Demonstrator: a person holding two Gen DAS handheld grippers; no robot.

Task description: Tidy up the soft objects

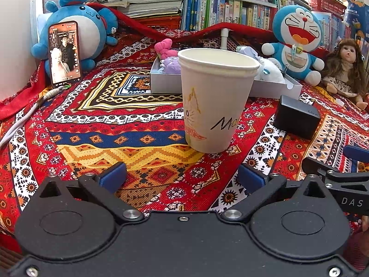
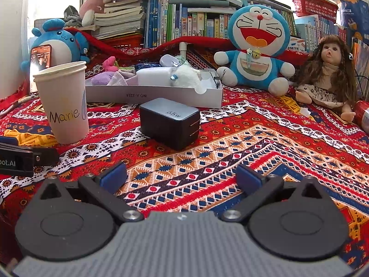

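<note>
on the far left a phone (image 1: 65, 53) with a lit screen leans upright against a round blue plush (image 1: 78, 20), and a grey cord (image 1: 25, 115) trails over the patterned cloth (image 1: 115, 120) beside it. the left gripper (image 1: 182, 177) hovers low over that cloth with its blue pads (image 1: 114, 176) spread wide and nothing between them. just ahead of it stands a white paper cup (image 1: 216, 99), upright, with "marie" written on its side. behind the cup lies a shallow white box (image 2: 152, 97) holding the soft things: a pink plush (image 1: 164, 48) at its back left rim, a purple plush (image 1: 170, 65) next to it, and a white fluffy plush (image 2: 185, 76) toward its right end. in front of the box, right of the cup, a black charger block (image 2: 169, 124) marked 65w rests on the cloth with its prongs facing right. the right gripper (image 2: 182, 177) hangs over bare cloth near the charger, its jaws likewise wide apart and empty. further right a blue cat plush (image 2: 256, 46) sits upright behind the box corner, and a long-haired doll (image 2: 327, 73) sits beside it, against rows of books (image 2: 196, 23)
</note>
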